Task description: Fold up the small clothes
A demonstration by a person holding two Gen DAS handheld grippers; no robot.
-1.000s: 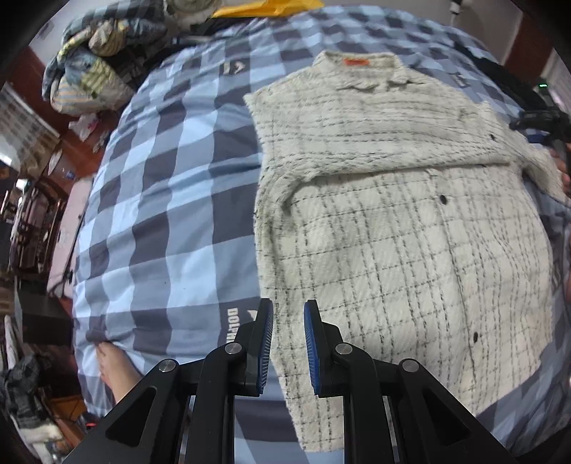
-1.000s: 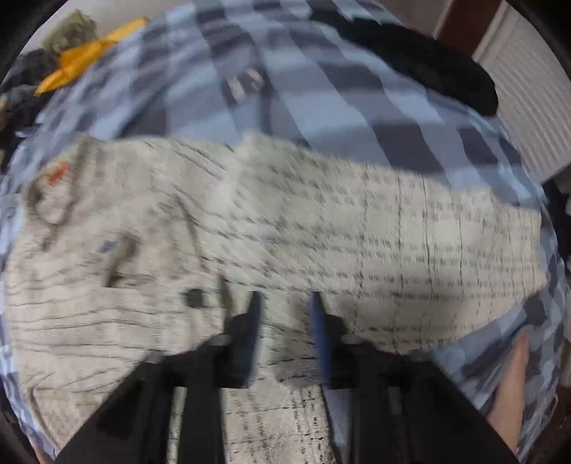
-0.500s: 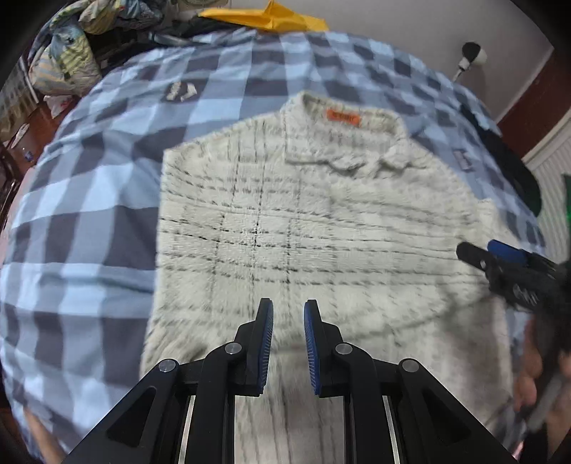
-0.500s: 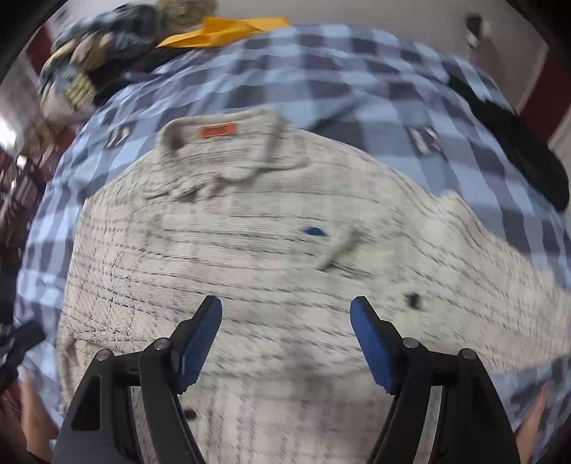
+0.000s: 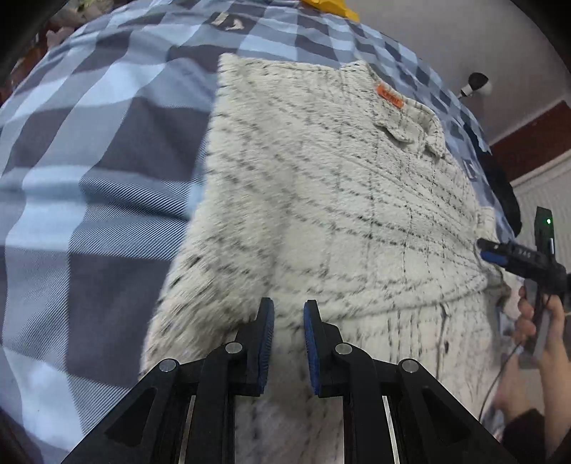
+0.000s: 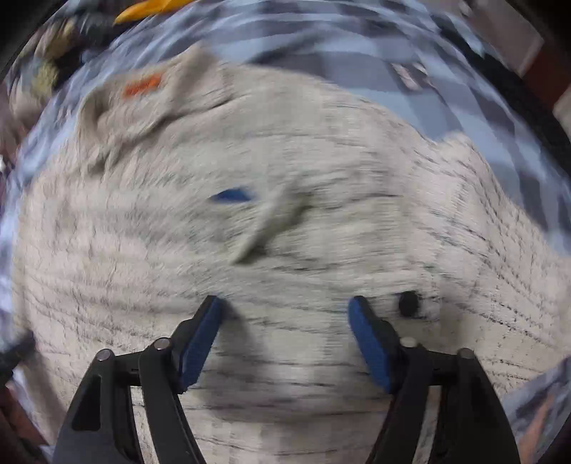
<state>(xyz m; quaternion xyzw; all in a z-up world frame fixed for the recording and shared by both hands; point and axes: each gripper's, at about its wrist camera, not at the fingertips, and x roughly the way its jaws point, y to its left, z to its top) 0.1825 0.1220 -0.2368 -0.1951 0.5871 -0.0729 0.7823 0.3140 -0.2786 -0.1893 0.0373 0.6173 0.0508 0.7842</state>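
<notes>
A fuzzy cream jacket with thin black checks [image 5: 339, 200] lies flat on the blue checked bedspread [image 5: 89, 178], collar and orange label [image 5: 389, 96] at the far end. My left gripper [image 5: 288, 316] hovers low over its near left part, jaws a narrow gap apart, holding nothing. My right gripper [image 6: 285, 314] is wide open just above the jacket [image 6: 285, 178], near a black button [image 6: 408, 303]; that view is blurred. The right gripper also shows in the left wrist view [image 5: 499, 253] at the jacket's right edge.
A black garment [image 5: 503, 192] lies on the bed's far right. A yellow item [image 5: 332, 7] and a heap of clothes [image 6: 53, 64] sit at the far end. A wall and white radiator [image 5: 546, 192] stand to the right.
Both grippers have dropped closer to the jacket. The left view has swung toward the jacket's left side. The right gripper opened between the oldest frame and half a second ago and stays wide.
</notes>
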